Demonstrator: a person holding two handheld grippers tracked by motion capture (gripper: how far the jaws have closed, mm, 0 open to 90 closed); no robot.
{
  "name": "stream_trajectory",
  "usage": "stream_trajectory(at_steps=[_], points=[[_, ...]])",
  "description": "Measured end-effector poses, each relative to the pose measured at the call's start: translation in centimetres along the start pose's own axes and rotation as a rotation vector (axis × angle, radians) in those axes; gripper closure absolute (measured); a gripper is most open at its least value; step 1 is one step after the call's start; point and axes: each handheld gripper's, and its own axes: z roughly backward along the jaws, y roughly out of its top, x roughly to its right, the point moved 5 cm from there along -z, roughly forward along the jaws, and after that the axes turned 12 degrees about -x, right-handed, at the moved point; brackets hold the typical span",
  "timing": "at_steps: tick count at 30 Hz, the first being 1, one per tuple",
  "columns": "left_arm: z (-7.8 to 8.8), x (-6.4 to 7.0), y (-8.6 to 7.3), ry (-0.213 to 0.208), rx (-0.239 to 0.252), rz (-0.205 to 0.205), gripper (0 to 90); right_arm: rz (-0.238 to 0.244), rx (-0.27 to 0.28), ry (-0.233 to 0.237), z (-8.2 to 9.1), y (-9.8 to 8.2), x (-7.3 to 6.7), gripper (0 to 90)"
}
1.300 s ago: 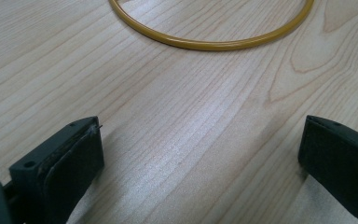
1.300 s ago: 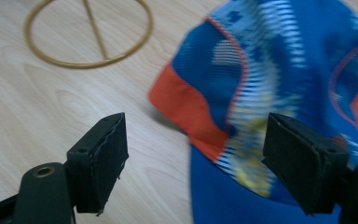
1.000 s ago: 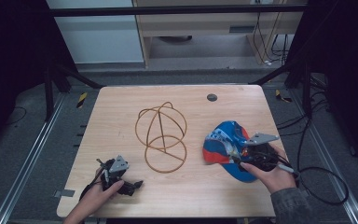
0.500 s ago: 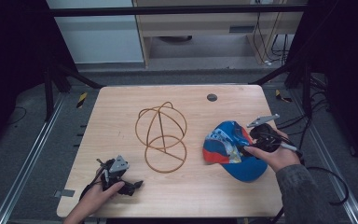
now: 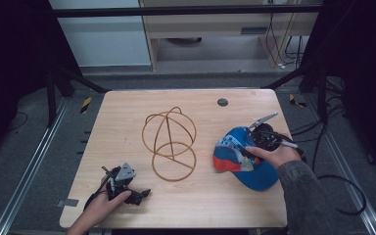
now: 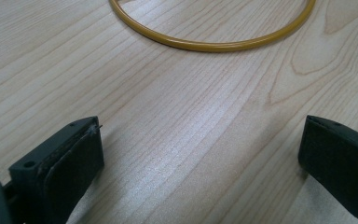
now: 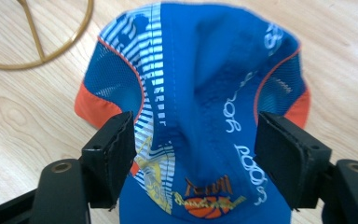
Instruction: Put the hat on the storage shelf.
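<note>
A blue cap with orange trim and a printed panel lies on the right side of the wooden table. My right gripper hovers over it from the far right, open. In the right gripper view its jaws straddle the cap's crown, right gripper not closed on the fabric. A gold wire stand, a ring base with crossed loops above, sits mid-table. My left gripper rests near the front left edge, open, with bare wood between its jaws and the stand's ring ahead.
A small dark round grommet is set into the table near its far edge. Cables trail off the right side of the table. Metal frame rails and dark floor surround the table.
My right gripper has moved from the near right side of the cap away from the person, to above the cap's crown. The left gripper and the wire stand have stayed put.
</note>
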Motion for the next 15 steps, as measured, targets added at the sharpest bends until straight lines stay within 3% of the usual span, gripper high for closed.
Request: stream_trajectory(at_steps=[6, 15], points=[[0.0, 0.0, 0.0, 0.0, 0.0, 0.0, 0.0, -0.023, -0.004, 0.023, -1.0, -0.1, 0.4, 33.7], [0.0, 0.0, 0.0, 0.0, 0.0, 0.0, 0.0, -0.023, -0.015, 0.021, -1.6, -0.7, 0.6, 37.9]])
